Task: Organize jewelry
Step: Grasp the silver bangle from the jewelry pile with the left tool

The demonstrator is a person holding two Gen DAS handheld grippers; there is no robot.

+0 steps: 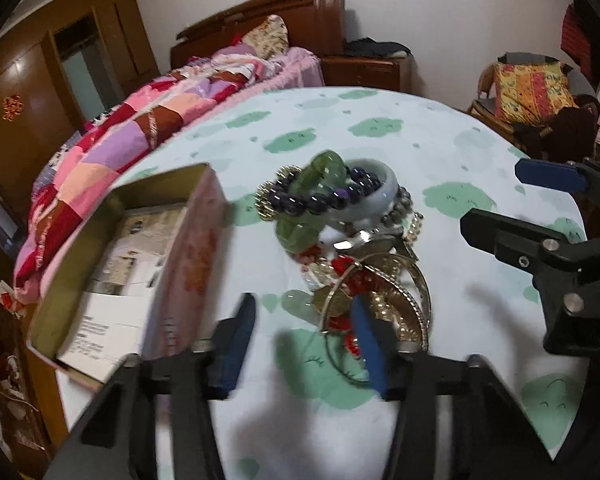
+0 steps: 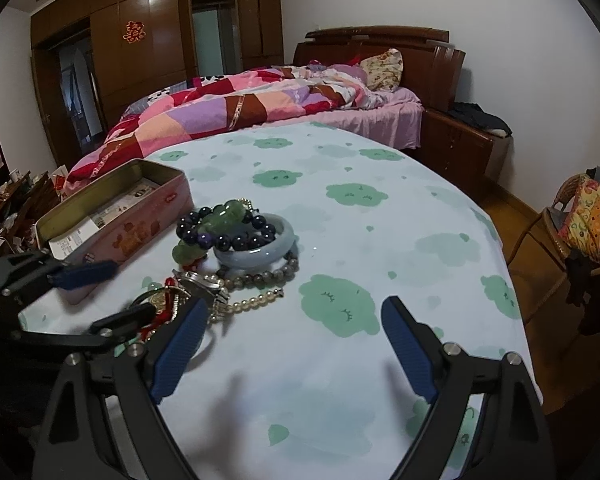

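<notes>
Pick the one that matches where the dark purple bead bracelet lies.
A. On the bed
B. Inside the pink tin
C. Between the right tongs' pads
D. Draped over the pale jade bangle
D: the purple bracelet lies across the rim of the jade bangle in the jewelry pile, while the tin beside it holds only papers.

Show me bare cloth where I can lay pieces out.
Free: the tablecloth right of the jewelry pile, and beyond it toward the bed. Crowded: between the tin box and the pile, where the left gripper sits.
</notes>
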